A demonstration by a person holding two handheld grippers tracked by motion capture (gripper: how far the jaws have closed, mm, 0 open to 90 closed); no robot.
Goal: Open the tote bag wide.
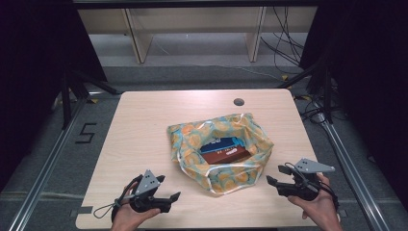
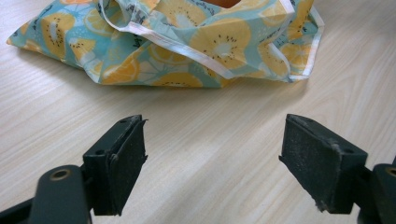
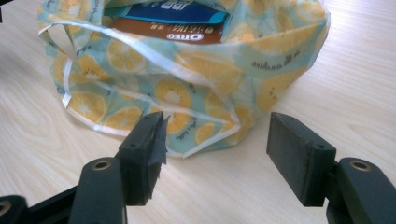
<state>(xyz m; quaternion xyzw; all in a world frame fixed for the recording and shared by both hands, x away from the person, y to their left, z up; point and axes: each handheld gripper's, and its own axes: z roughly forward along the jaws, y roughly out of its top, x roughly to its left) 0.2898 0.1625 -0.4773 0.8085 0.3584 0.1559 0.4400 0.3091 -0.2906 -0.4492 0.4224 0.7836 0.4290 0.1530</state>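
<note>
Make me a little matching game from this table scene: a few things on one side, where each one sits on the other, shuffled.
Things:
1. fruit-print bag
2. blue and brown packets
3. left gripper
4. round hole

Places:
A. inside the bag
B. near the table's far edge
C. middle of the table
D. near-left corner, jaws open

Pairs: 1-C, 2-A, 3-D, 4-B

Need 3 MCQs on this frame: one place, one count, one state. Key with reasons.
1. Where is the fruit-print bag?
A. middle of the table
B. on the floor
C. held by the left gripper

2. How many boxes show inside the bag?
A. none
B. two
C. five

3. What state is the right gripper in?
A. shut on the bag
B. open, holding nothing
C. shut on a box

Key: 1 A, it rests on the table between both grippers; 2 B, a blue box lies against a brown box; 3 B, its jaws stand apart short of the bag.
</note>
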